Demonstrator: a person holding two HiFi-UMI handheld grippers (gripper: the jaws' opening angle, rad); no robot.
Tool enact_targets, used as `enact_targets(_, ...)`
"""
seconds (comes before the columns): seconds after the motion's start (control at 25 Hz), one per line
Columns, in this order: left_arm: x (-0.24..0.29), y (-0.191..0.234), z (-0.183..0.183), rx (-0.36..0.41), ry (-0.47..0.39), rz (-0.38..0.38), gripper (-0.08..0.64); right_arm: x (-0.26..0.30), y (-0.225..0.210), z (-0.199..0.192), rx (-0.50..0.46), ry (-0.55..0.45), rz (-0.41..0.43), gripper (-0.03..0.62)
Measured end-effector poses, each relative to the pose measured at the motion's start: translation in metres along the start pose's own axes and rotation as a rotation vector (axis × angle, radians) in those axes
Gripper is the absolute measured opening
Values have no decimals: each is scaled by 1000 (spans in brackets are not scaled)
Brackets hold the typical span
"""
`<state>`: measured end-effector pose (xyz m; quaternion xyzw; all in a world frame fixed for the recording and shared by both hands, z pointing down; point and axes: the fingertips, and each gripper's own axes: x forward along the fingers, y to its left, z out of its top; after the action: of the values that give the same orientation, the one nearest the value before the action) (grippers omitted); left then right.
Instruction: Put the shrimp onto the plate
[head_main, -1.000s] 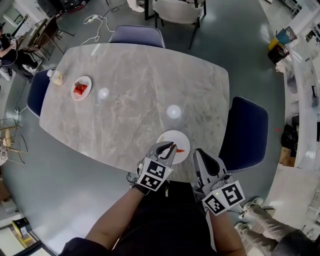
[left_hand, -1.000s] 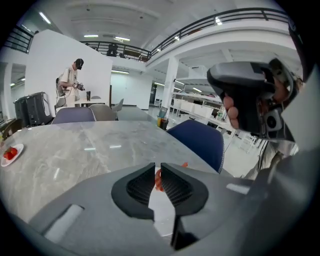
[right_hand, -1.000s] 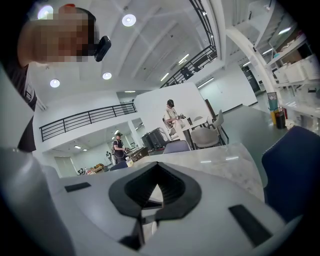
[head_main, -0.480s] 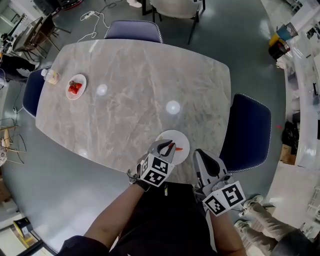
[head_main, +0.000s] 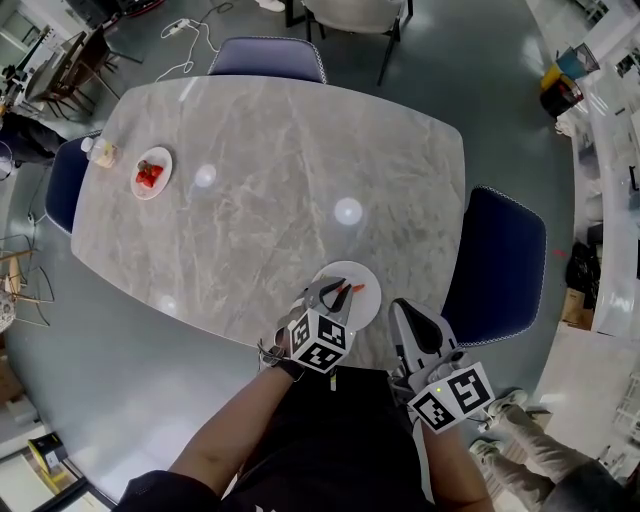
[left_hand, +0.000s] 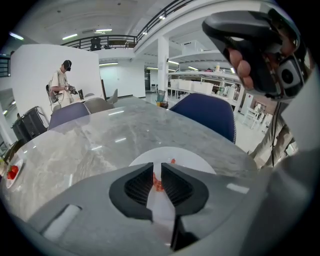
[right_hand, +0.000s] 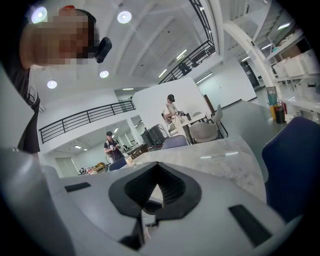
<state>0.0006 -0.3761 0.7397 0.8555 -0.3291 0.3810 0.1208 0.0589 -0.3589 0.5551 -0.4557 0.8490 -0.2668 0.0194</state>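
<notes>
A white plate (head_main: 347, 272) lies at the table's near edge. My left gripper (head_main: 338, 293) hangs over the plate's near side, shut on an orange shrimp (head_main: 352, 291). In the left gripper view the shrimp (left_hand: 156, 182) shows in the narrow slit between the jaws, above the plate (left_hand: 190, 160), where a small red bit (left_hand: 172, 161) also lies. My right gripper (head_main: 406, 313) is held just right of the plate at the table's edge. In its own view the right gripper (right_hand: 157, 165) is shut, with nothing in it.
A small plate with red food (head_main: 150, 172) and a small bottle (head_main: 100, 152) sit at the table's far left. Blue chairs stand at the right (head_main: 503, 262), the far side (head_main: 268, 58) and the left (head_main: 62, 188). People stand in the background.
The left gripper has crept slightly further over the plate with the shrimp still in it. The right gripper has stayed put.
</notes>
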Motion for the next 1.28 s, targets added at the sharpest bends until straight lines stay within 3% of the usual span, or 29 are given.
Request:
enact_targets(0.32,-15,6,10,-33,-26,34,43,-2,9,6,5,18,22,2)
enact_targets(0.6,-77,13,53,-75,-152,90,43,-10,35,30,-23,46,27,2)
enact_targets(1.28,-238,-3,181,-145,-469,113,8,-42,106,113,-123,-13,95,2)
